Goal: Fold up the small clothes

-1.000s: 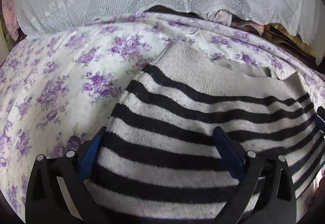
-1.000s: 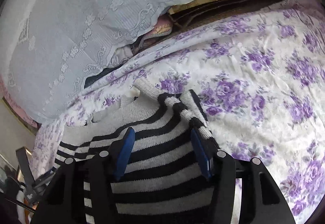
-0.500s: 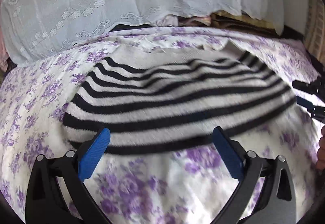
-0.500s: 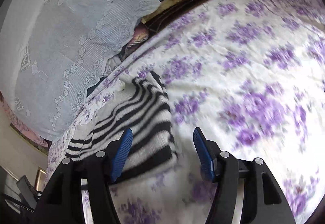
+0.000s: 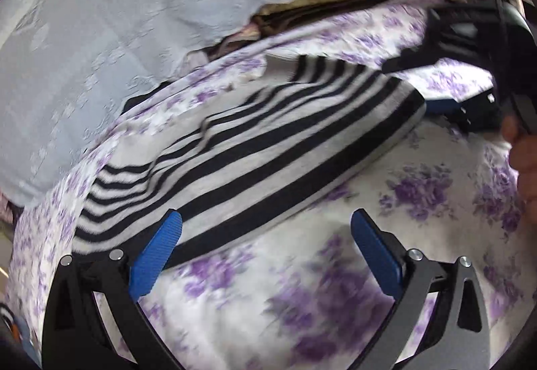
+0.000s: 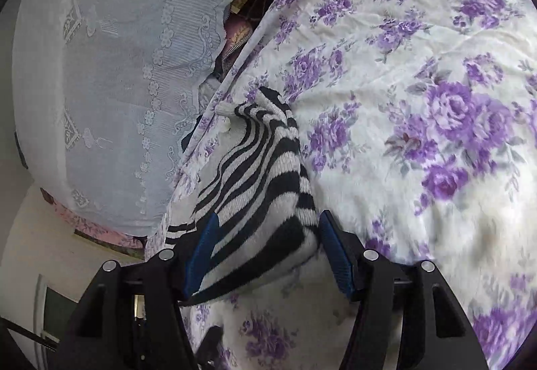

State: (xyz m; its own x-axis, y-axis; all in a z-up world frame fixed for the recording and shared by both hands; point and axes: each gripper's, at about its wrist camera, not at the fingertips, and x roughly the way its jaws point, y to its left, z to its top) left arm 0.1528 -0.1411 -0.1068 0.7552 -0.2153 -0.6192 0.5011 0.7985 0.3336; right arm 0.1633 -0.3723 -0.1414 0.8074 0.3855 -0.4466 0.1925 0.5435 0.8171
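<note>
A black-and-white striped knit sweater (image 5: pixel 261 141) lies folded on a bed with a white, purple-flowered sheet (image 5: pixel 419 188). My left gripper (image 5: pixel 265 256) is open and empty, hovering at the sweater's near folded edge. My right gripper (image 6: pixel 268 252) is open, its fingers on either side of the sweater's end (image 6: pixel 265 188). It also shows in the left wrist view (image 5: pixel 470 94) at the sweater's far right end, with a hand on it.
A white lace cloth (image 5: pixel 127 10) drapes over piled bedding behind the sweater; it also shows in the right wrist view (image 6: pixel 127 67). Brown and pink fabrics (image 6: pixel 248 20) peek out under it. Flowered sheet (image 6: pixel 436 101) spreads to the right.
Both grippers have drawn back from on top of the sweater to its edges. The left view has swung right, the right gripper has come low beside the sweater's end.
</note>
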